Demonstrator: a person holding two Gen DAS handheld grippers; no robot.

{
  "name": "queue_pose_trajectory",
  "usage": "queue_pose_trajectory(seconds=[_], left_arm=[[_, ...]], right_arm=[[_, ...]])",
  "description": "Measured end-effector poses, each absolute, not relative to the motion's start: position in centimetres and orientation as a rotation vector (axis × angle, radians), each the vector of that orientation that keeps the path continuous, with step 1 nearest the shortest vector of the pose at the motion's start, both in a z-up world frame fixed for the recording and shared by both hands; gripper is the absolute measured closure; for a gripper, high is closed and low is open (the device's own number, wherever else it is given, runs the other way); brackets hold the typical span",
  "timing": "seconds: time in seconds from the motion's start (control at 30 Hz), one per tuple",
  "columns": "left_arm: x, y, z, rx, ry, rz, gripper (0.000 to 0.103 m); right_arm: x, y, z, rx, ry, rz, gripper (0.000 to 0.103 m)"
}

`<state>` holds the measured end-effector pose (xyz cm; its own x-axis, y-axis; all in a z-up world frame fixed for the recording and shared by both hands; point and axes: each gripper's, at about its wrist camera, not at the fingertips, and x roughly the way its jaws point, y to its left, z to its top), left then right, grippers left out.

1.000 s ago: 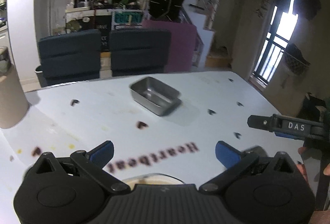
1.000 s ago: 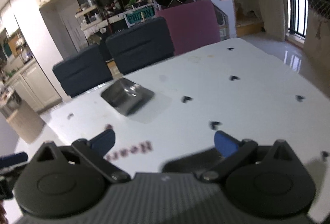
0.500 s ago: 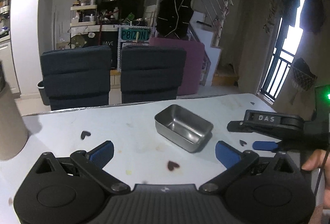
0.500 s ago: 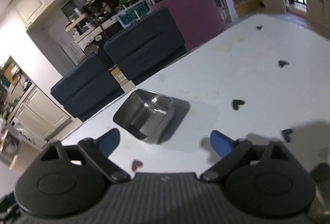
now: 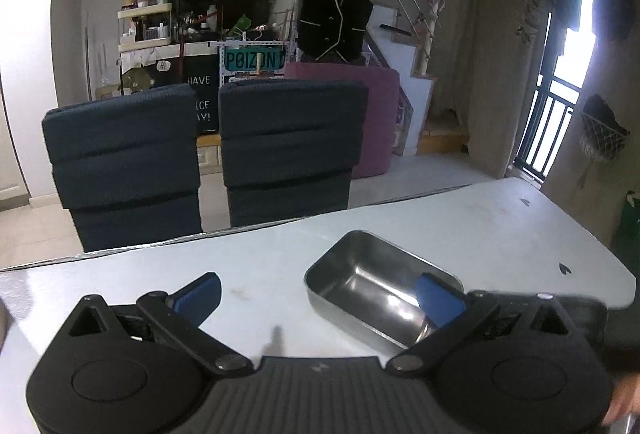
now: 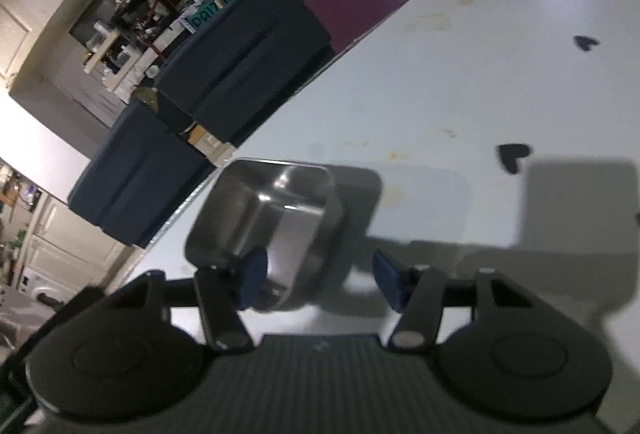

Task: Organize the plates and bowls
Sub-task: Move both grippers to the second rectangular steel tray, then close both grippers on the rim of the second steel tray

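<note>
A steel tray (image 5: 380,286) sits on the white table (image 5: 460,222), near its far edge, by two dark chairs (image 5: 292,150). The right gripper (image 6: 320,280), its jaws just closing, straddles the tray's near wall without yet pressing it. The left gripper (image 5: 316,294) is wide open, holding nothing.

A lived-in home: white dining table (image 5: 460,218), two dark blue padded chairs (image 5: 292,150), cluttered kitchen shelves (image 5: 146,24), staircase with railing (image 5: 416,6), hanging clothes (image 5: 336,4).
</note>
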<state>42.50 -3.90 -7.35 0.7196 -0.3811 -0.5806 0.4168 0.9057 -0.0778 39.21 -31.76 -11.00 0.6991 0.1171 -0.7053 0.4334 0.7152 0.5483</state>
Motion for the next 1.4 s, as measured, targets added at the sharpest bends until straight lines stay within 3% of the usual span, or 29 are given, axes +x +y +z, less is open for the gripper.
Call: queue_pose_trajectory(seconds=[0.27, 0.5, 0.63, 0.8, 0.87, 1.13, 1.3, 1.4], left_arm=[[44.8, -5.6, -9.3, 0.042, 0.685, -0.428, 0.006], [45.1, -6.1, -10.4, 0.011, 0.738, -0.436, 0.02], [45.5, -6.0, -10.7, -0.01, 0.758, -0.425, 0.022], [46.0, -5.4, -11.6, -0.077, 0.837, -0.421, 0.043], [46.0, -5.3, -12.0, -0.103, 0.866, -0.428, 0.046], [46.1, -5.4, -12.9, -0.14, 0.874, -0.418, 0.057], [46.1, -5.0, -13.5, -0.166, 0.878, -0.378, 0.09], [45.8, -4.9, -13.4, -0.17, 0.876, -0.367, 0.097]], right_arm=[[40.0, -31.3, -12.0, 0.652, 0.85, -0.172, 0.053], [39.6, -33.1, -11.6, 0.615, 0.819, -0.172, 0.066], [39.5, -33.2, -11.7, 0.574, 0.797, -0.151, 0.076], [39.7, -32.9, -11.5, 0.497, 0.779, -0.142, 0.088], [39.7, -33.0, -11.6, 0.504, 0.785, -0.115, 0.094], [40.5, -32.2, -11.5, 0.463, 0.785, -0.095, 0.095], [40.9, -32.6, -11.4, 0.466, 0.793, -0.089, 0.095], [40.8, -32.4, -11.2, 0.439, 0.782, -0.081, 0.095]])
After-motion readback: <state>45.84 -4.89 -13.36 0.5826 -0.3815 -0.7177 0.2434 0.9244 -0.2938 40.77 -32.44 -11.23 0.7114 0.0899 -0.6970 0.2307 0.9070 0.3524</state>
